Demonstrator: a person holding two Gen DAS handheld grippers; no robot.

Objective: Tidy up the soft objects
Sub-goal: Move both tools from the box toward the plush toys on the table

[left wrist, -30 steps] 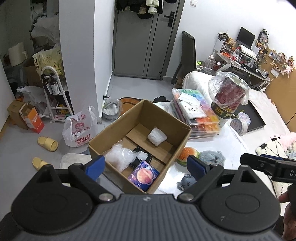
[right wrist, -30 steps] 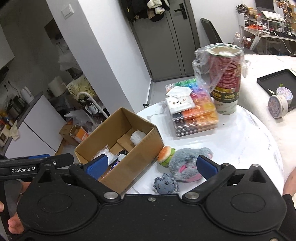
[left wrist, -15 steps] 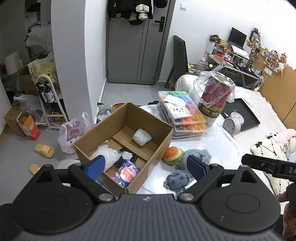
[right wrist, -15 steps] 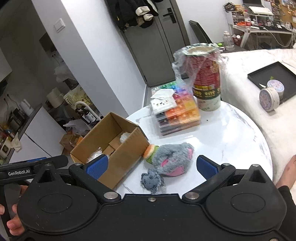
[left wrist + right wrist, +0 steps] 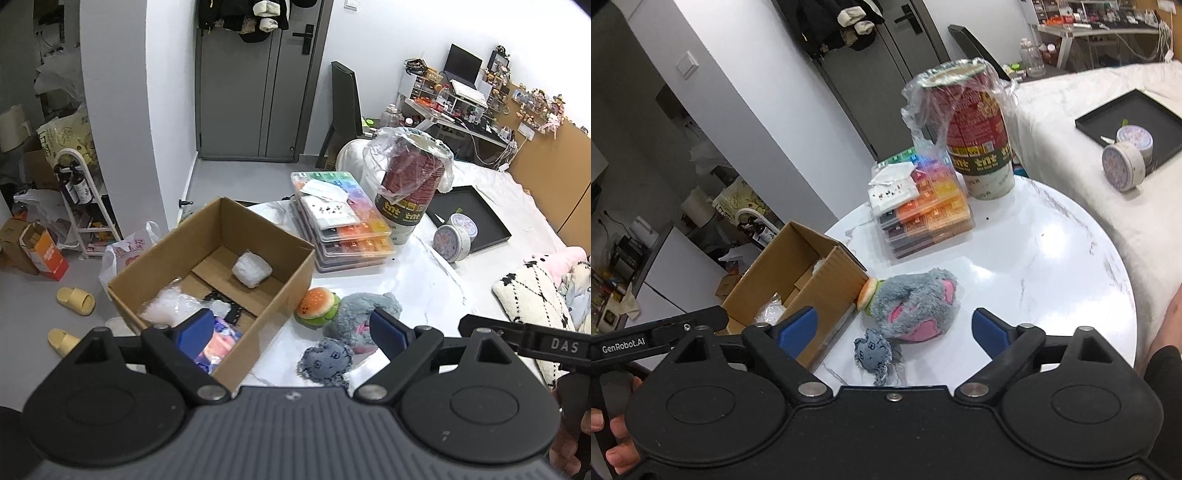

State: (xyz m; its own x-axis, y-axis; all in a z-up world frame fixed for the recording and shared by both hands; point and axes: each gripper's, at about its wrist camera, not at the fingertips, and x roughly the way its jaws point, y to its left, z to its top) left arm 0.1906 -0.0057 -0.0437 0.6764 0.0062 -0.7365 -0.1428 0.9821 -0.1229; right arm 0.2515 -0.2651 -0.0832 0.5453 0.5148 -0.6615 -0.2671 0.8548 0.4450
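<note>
Hovering over the near edge of the round white table point(image 5: 1052, 258), both grippers look down at a little huddle of soft toys. The right gripper point(image 5: 895, 330) has its jaws wide, though they have just been closing a touch, and nothing is pinched between them: the grey plush mouse point(image 5: 916, 304) lies on the table beyond the blue pads. Tucked against the mouse sits the burger plush point(image 5: 317, 306), pressed up to the wall of the cardboard box point(image 5: 207, 258). The small blue-grey plush point(image 5: 873, 352) rests just beside the mouse, nearest the table's edge. The left gripper point(image 5: 291, 332) is also spread wide, jaws easing in slightly, gripping nothing. The box stands open at the table's left edge with a white wrapped bundle point(image 5: 251, 267) and crumpled clear plastic point(image 5: 166, 308) inside. At the far edge, stacked colourful organiser cases point(image 5: 343, 225) sit beside a plastic-wrapped cup stack point(image 5: 406, 188).
</note>
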